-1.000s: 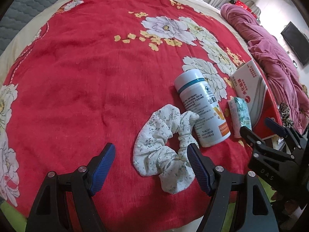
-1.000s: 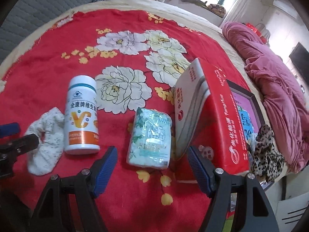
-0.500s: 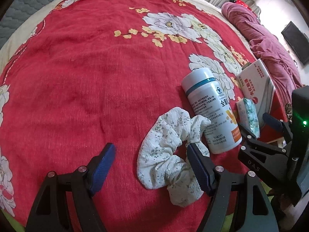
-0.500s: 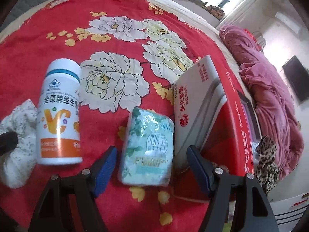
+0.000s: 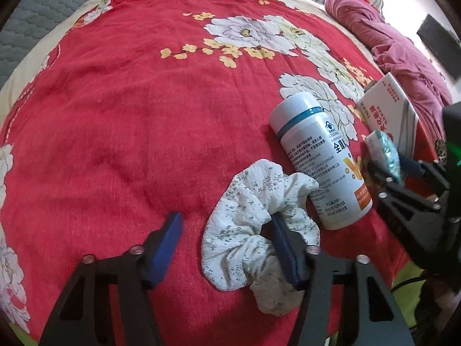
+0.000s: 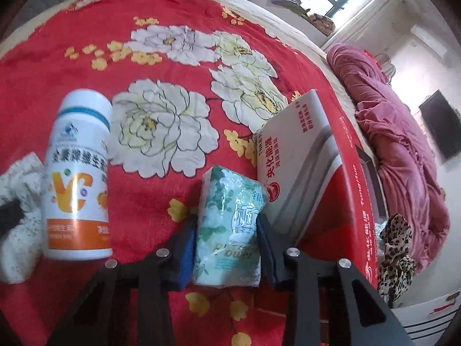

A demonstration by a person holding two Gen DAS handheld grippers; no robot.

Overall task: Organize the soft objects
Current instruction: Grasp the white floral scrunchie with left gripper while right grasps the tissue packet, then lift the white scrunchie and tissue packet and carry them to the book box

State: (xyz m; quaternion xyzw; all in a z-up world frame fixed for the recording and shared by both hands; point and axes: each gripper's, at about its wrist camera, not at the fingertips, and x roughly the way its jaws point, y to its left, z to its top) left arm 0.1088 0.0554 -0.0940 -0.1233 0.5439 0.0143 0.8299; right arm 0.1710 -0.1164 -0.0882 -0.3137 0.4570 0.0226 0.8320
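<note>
A white flowered scrunchie lies on the red flowered bedspread. My left gripper is open, its right finger down in the scrunchie's hole and its left finger on the bedspread left of it. A green-and-white tissue pack lies between the fingers of my right gripper, whose pads press against both sides of the pack. The pack also shows in the left wrist view, with the scrunchie at the left edge of the right wrist view.
A white vitamin bottle lies between scrunchie and tissue pack, also in the right wrist view. A red-and-white box stands just right of the pack. A leopard-print scrunchie sits beyond it. A pink blanket lies at the far right.
My right gripper moved forward and closed onto the tissue pack. My left gripper moved forward so its right finger entered the scrunchie's hole, and its fingers narrowed somewhat.
</note>
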